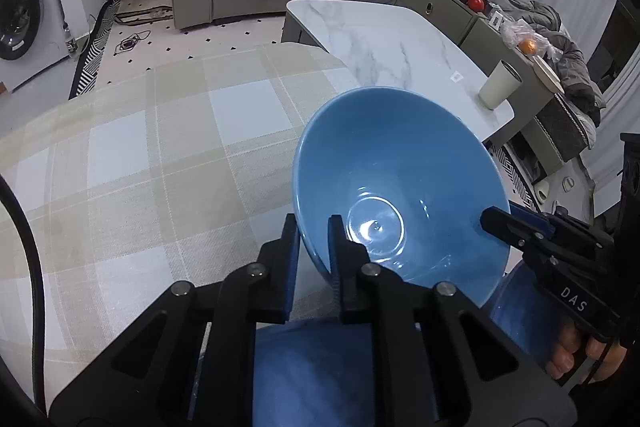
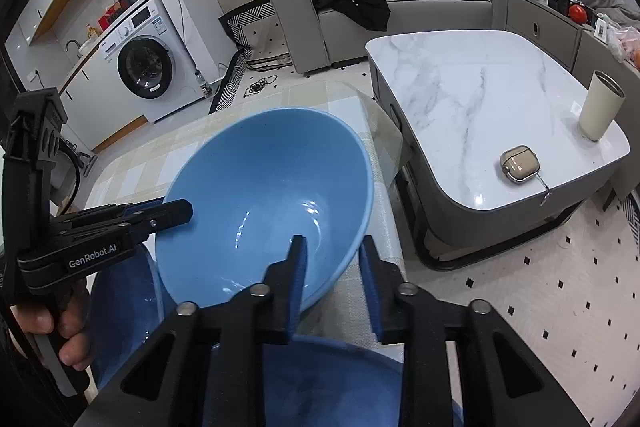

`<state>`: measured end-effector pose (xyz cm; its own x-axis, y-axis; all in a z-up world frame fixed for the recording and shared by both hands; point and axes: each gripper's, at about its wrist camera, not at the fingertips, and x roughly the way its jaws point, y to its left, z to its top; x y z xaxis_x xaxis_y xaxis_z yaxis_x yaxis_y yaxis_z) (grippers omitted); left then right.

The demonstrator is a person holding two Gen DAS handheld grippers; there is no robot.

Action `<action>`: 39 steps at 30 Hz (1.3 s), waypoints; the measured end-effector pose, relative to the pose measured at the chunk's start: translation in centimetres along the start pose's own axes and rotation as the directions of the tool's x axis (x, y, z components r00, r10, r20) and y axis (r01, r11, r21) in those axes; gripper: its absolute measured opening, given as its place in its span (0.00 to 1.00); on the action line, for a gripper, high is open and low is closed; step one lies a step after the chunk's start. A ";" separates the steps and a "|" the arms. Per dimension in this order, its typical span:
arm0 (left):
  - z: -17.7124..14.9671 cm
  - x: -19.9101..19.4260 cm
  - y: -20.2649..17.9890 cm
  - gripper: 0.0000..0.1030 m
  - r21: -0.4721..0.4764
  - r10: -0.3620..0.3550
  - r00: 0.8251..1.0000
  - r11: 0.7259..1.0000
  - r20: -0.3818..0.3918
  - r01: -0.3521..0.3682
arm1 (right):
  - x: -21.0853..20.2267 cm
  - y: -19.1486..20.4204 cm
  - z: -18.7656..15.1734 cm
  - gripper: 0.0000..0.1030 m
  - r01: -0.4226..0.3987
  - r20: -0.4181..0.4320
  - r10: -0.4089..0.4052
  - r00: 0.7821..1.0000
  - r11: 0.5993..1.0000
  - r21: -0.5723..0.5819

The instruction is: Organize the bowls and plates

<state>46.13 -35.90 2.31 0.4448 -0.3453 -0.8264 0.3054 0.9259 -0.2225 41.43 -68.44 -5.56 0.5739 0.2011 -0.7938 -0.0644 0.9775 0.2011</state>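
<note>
both grippers' fingers (image 1: 340,239) clamping blue bowl (image 1: 400,163) (rim)

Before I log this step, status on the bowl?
Left gripper and right gripper both shut on blue bowl rim, opposite sides. Bowl tilted. More blue dishes close underneath.

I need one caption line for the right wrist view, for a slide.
Both grippers clamp opposite rims of a light blue bowl above the checked tablecloth.
</note>
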 end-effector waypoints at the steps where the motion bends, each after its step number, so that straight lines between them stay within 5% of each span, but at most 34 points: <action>1: 0.0 0.0 -0.2 0.11 0.006 0.010 1.000 1.000 0.003 -0.010 | 0.0 0.0 -0.1 0.20 0.005 0.001 -0.005 1.000 1.000 -0.001; 18: 0.4 -0.6 -0.7 0.11 0.018 0.025 0.999 1.000 0.032 -0.026 | -0.8 0.3 0.1 0.20 0.027 0.043 -0.027 0.999 0.999 -0.016; 39: 0.4 -7.2 -3.1 0.11 0.045 0.012 0.991 0.999 0.135 -0.019 | -5.3 1.3 0.4 0.20 0.043 0.147 -0.038 0.988 0.998 -0.035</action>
<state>42.31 -36.38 9.20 0.5584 -0.3514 -0.7515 0.3346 0.9243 -0.1836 38.69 -68.27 -0.87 0.6898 0.1526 -0.7078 -0.0681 0.9869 0.1464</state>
